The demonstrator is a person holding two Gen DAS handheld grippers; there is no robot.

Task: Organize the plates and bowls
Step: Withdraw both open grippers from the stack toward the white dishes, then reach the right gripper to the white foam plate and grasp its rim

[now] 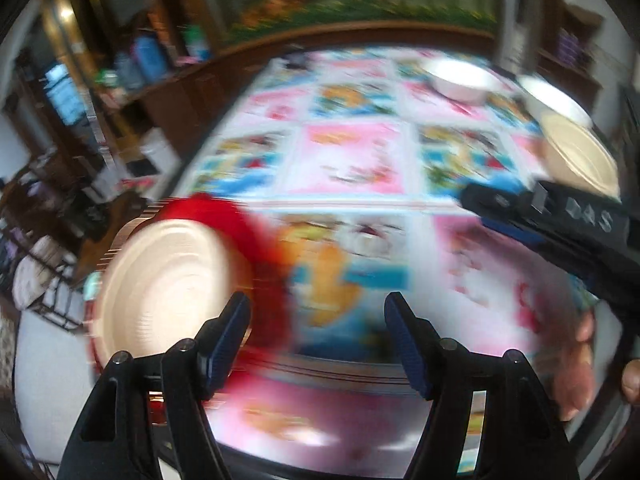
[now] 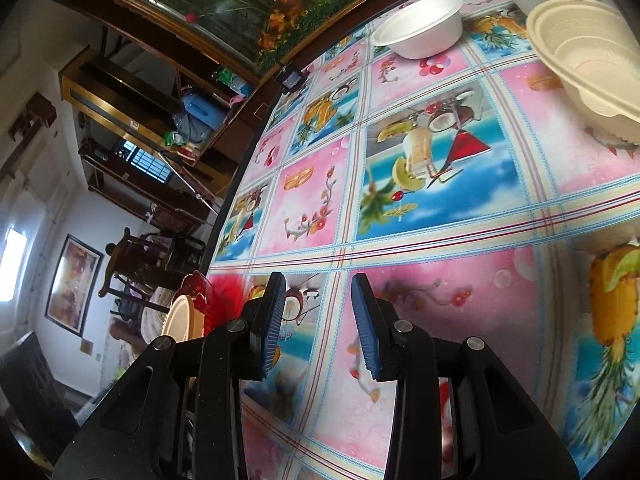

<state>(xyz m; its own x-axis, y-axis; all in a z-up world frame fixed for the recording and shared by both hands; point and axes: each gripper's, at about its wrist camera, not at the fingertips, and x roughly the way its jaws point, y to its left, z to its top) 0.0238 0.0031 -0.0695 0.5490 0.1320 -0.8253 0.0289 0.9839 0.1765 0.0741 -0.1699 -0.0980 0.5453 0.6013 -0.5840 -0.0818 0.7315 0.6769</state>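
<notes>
Plates sit in a pile just left of the left gripper (image 1: 316, 344), a cream plate (image 1: 172, 288) on top of a red plate (image 1: 256, 240). This pile looks like the spot where plates go. The left fingers (image 1: 230, 336) are wide apart with nothing between them, only the tablecloth (image 1: 352, 160). The right gripper (image 2: 318, 328) has its fingers partly apart, empty too. Far ahead of them stand two white bowls (image 2: 420, 28) and, to the right, cream bowls (image 2: 592, 60) nested in one stack. I think the loose white bowls should be stacked next, so open fingers make sense.
</notes>
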